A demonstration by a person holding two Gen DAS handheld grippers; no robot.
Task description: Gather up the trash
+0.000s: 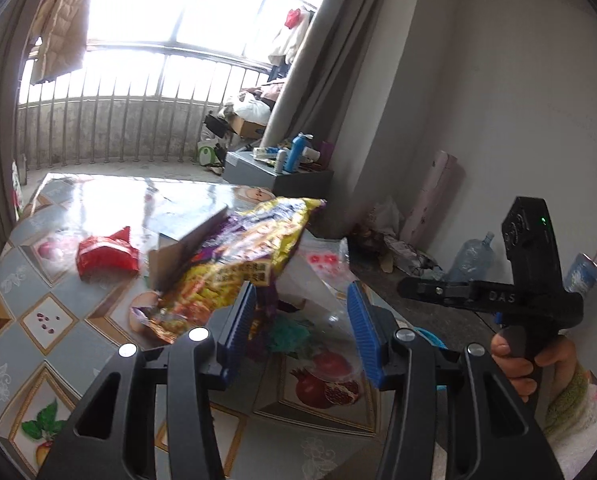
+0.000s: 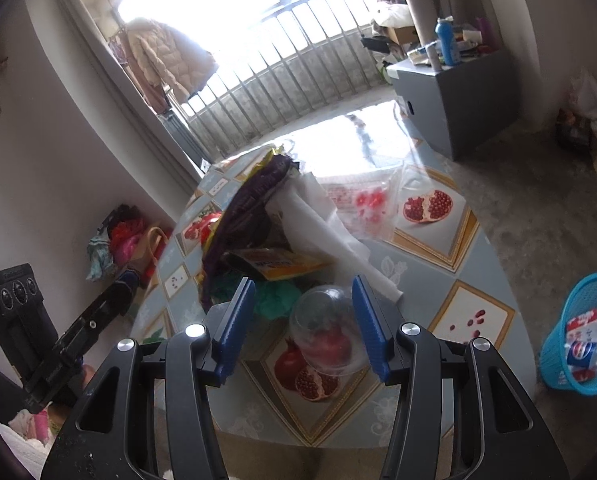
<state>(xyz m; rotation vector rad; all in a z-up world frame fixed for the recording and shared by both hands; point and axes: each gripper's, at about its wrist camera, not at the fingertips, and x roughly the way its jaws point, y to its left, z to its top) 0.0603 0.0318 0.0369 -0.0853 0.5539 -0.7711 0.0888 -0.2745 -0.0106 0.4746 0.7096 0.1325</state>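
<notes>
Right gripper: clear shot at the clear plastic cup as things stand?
Probably yes. The right gripper is open, and the clear plastic cup lies on its side between its fingers, nothing over it; the white paper sits behind.

Blurred snack bag (image 1: 234, 264) hiding cardboard box (image 1: 186, 258)

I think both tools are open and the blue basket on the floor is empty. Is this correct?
Not quite. The blue basket is not empty: the right wrist view shows a plastic bottle with a red-and-blue label inside it. The rest holds: the left tool and right tool are both open.
</notes>
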